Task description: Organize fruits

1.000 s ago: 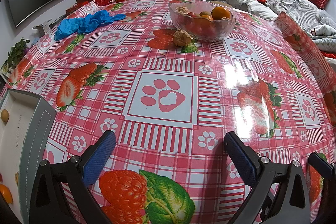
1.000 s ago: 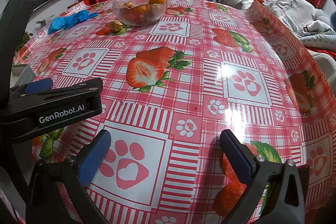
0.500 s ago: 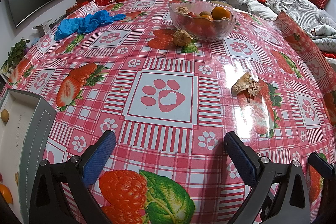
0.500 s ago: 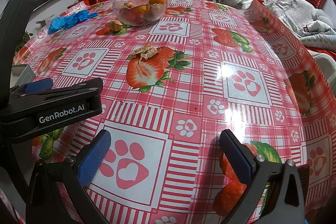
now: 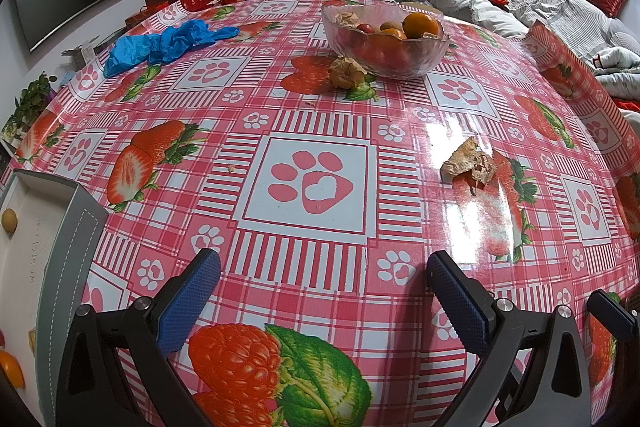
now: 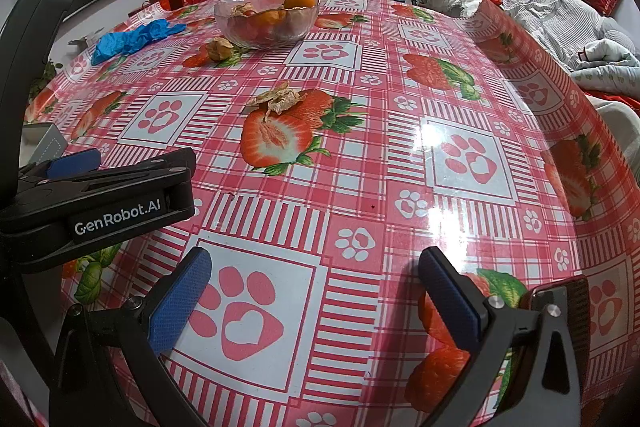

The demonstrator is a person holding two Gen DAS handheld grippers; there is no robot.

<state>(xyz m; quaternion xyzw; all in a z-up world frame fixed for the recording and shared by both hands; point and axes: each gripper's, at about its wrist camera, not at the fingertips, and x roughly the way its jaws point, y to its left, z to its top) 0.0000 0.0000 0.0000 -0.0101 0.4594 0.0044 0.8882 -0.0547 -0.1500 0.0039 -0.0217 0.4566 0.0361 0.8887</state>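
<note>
1. While both tools hung low over the table (image 5: pixel 320 115), the left gripper (image 5: pixel 320 301) and right gripper (image 6: pixel 314 297) gaped wide, holding nothing.
2. At the left view's twelve o'clock stood the fruit bowl (image 5: pixel 386 41), a husked fruit (image 5: pixel 346 73) touching its base.
3. Dry husk scraps (image 5: pixel 470 165) lay at two o'clock, apart from the bowl.
4. Blue gloves (image 5: pixel 168 41) lay at ten o'clock, a grey tray (image 5: pixel 60 267) at eight; nothing blocked the bowl.

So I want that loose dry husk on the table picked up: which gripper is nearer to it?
Probably the left gripper; the husk lies ahead to its right. From the right gripper it lies farther ahead, slightly left.
</note>
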